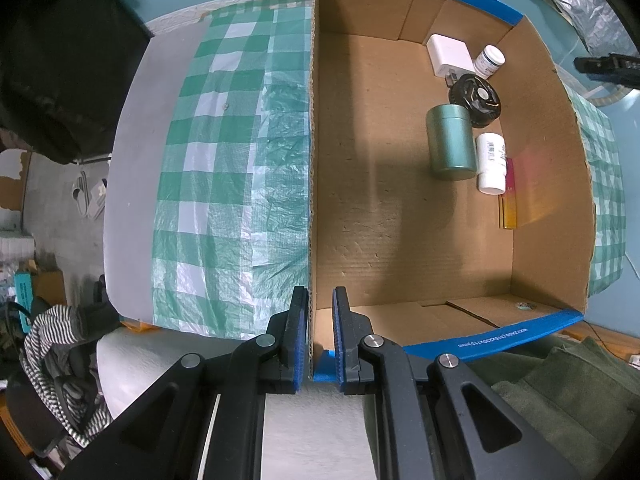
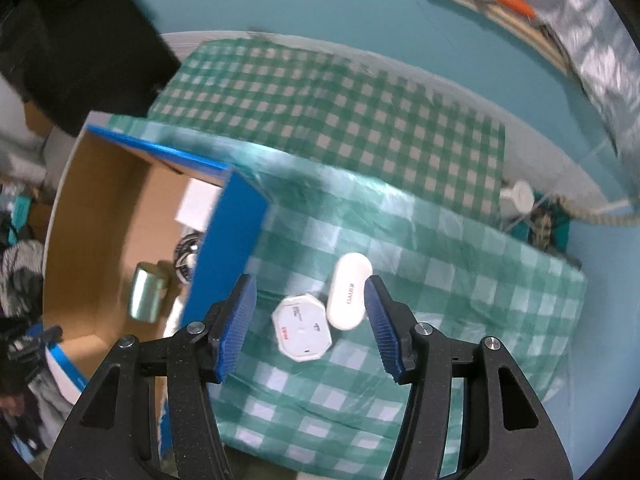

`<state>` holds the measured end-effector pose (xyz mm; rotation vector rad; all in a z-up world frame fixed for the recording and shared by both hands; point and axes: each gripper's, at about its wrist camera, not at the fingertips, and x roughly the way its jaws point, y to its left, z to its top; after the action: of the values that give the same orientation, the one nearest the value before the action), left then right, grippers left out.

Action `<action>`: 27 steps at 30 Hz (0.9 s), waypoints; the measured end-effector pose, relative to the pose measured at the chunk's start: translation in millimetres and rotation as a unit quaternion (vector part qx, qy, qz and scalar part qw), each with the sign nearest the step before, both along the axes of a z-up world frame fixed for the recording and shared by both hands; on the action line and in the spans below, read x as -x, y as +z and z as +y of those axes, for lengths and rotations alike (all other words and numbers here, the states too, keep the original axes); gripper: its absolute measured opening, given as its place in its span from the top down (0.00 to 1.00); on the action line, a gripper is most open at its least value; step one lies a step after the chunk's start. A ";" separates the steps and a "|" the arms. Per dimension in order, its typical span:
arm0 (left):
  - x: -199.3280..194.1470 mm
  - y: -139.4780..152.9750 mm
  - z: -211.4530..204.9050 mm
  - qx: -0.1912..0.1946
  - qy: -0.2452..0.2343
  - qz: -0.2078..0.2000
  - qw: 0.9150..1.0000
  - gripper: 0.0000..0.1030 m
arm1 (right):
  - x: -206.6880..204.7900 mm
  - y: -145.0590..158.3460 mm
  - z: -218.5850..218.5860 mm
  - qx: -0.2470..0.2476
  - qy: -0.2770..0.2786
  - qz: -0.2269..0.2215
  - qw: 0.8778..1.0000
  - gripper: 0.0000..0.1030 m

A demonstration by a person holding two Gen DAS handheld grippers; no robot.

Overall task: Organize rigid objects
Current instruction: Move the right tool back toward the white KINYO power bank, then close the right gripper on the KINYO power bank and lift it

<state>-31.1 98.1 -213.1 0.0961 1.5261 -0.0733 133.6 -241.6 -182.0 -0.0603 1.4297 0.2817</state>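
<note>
My left claw (image 1: 320,336) pinches the box (image 1: 311,160) wall. My right claw (image 2: 310,316) hangs open over two white cases (image 2: 320,312) on the surface beside it. Next I must pinch one.

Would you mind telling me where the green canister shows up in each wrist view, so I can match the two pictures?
Left wrist view: the green canister lies in the cardboard box, right of centre, beside a white bottle.
Right wrist view: the canister is at lower left, inside the box, left of its blue wall.
Shared landmark: the black round object next to the canister, partly hidden in the right view.
</note>
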 end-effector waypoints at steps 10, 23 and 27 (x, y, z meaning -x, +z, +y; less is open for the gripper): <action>-0.5 -0.5 1.8 0.001 0.006 0.001 1.000 0.90 | -7.9 -58.0 -12.6 0.007 -0.018 0.037 0.999 0.46; -0.2 -0.5 3.4 0.002 0.010 0.002 1.000 0.90 | -8.6 -95.9 -19.0 0.009 -0.047 0.055 0.997 0.55; -0.5 -0.1 3.8 0.003 0.011 0.002 1.000 0.90 | -7.1 -104.3 -18.9 0.022 -0.048 0.062 0.997 0.60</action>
<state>-30.6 101.9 -213.2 0.0743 1.5300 -0.0594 140.7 -260.4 -286.3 -0.0097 1.5577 0.1762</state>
